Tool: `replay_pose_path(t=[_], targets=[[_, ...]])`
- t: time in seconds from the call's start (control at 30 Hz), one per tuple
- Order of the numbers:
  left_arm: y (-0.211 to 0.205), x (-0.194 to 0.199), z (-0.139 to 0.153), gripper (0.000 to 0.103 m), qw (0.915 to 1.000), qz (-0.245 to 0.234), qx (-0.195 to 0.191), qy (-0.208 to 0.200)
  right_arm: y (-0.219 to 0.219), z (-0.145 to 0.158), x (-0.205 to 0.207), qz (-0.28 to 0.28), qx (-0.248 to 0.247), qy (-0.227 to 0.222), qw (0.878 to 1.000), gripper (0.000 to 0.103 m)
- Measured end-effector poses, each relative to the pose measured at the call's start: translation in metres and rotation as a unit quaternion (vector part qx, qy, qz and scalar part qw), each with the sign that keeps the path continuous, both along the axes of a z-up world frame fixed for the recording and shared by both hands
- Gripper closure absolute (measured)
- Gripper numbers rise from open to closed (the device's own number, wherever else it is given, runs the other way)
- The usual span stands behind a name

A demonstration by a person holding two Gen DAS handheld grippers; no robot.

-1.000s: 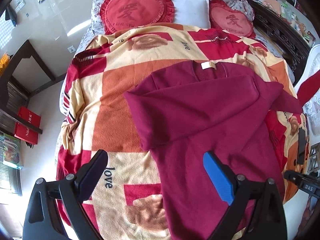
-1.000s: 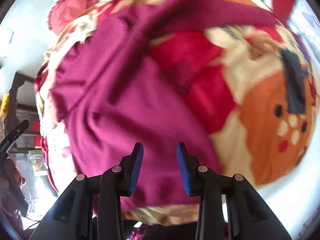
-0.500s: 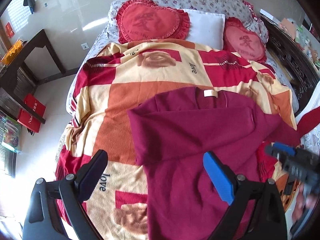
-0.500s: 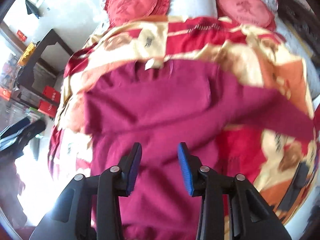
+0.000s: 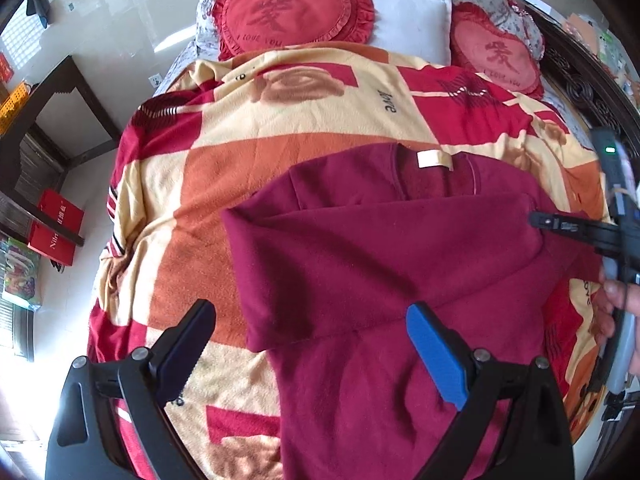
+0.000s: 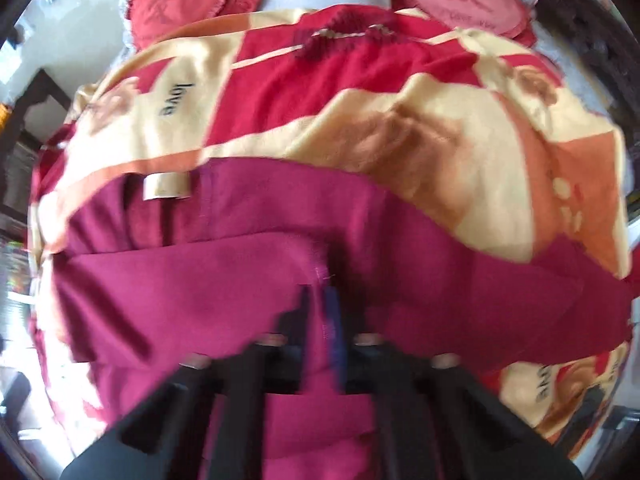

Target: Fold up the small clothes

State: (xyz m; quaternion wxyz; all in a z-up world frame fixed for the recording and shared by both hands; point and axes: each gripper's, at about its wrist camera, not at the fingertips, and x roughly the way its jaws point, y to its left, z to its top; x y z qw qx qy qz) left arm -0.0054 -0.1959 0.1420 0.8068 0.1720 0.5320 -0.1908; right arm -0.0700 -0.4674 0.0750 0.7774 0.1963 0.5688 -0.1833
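A maroon sweater (image 5: 380, 264) lies flat on a red, orange and cream blanket (image 5: 240, 152), collar with a cream label (image 5: 434, 159) at the far end. Its left sleeve is folded across the chest. My left gripper (image 5: 308, 340) is open and empty above the sweater's lower left part. My right gripper (image 6: 320, 308) is nearly shut over the sweater (image 6: 200, 288) near the folded sleeve's cuff; motion blur hides whether it grips cloth. It also shows at the right edge of the left wrist view (image 5: 552, 222).
Two red heart-shaped cushions (image 5: 288, 20) (image 5: 500, 56) and a white pillow (image 5: 408, 28) lie at the bed's head. A dark wooden table (image 5: 48, 112) and red bags (image 5: 56, 224) stand on the floor to the left. A dark carved bed frame (image 5: 580, 80) runs along the right.
My right gripper swung from the sweater's right side to the folded sleeve's cuff and its jaws closed from open to nearly shut. My left gripper rose and stayed open.
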Motion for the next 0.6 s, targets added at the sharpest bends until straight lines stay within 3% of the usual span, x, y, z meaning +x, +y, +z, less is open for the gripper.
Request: replay_pose_path(t=[0.1,0.23,0.33,0.4,0.6], targets=[[-0.003,0.003,-0.006,0.004,1.0,0.008,0.001,0.005,-0.007,0.006,-0.011,-0.013,0.012,-0.026,1.0,0.103],[-0.009,0.005,-0.012,0.004,0.9998,0.013,0.001,0.017,-0.006,-0.013,-0.009,-0.003,0.008,0.0,1.0,0.103],[-0.017,0.006,-0.015,0.004,0.9998,0.006,0.003,0.017,-0.014,-0.007,-0.018,-0.027,0.057,-0.024,0.998,0.101],[-0.024,0.006,-0.017,0.004,0.9998,0.002,0.004,0.02,-0.018,0.001,-0.031,-0.039,0.081,-0.04,0.995,0.091],[-0.049,0.003,-0.022,0.004,0.9996,-0.013,0.001,0.026,-0.039,0.017,-0.093,-0.08,0.081,-0.063,0.992,0.091]])
